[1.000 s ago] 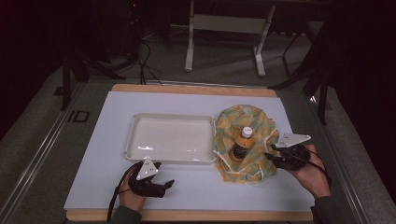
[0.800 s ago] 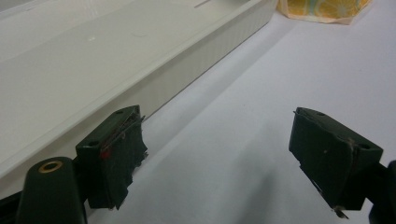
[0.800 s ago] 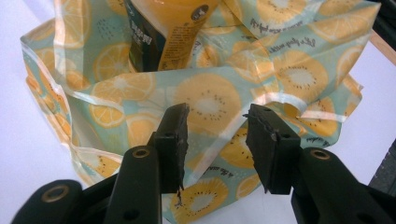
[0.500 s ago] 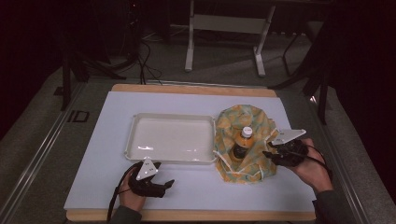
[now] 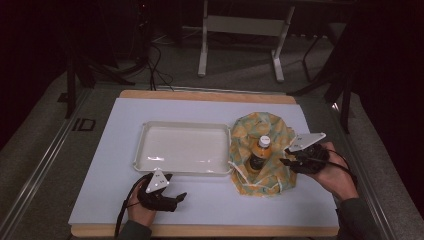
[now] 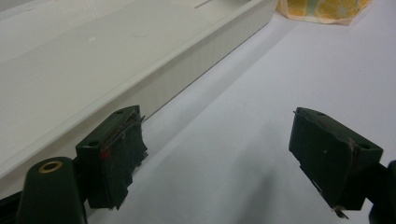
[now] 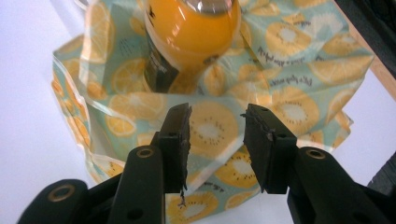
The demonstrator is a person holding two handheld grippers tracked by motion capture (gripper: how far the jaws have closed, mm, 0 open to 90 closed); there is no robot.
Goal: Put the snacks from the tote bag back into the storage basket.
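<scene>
The table (image 5: 210, 107) has a flat white top with a wooden edge at the front and the back, and it stands on a grey floor in a dark room where metal legs (image 5: 202, 47) and black cables (image 5: 150, 65) show behind it. At the left, a hand holds the left gripper (image 5: 177, 199) low over the white top, near the front edge; its jaws stand wide apart with nothing between them, and the left gripper view shows bare white table there. Just past it sits the white tray (image 5: 150, 131), which has ribbed walls and nothing in it, with free room around it on the left and front. Right beside the tray lies the cloth bag (image 5: 280, 130), pale green with yellow fruit slices printed on it. An orange juice bottle (image 5: 260, 152) with a white cap stands in the bag, and its dark label is too small to read. Tiny writing on the cloth cannot be read either. At the right, the right gripper (image 5: 285, 161) has just been closing its jaws, with a fold of the bag's cloth between them; whether the pads press it I cannot tell. White table lies open to its right.
</scene>
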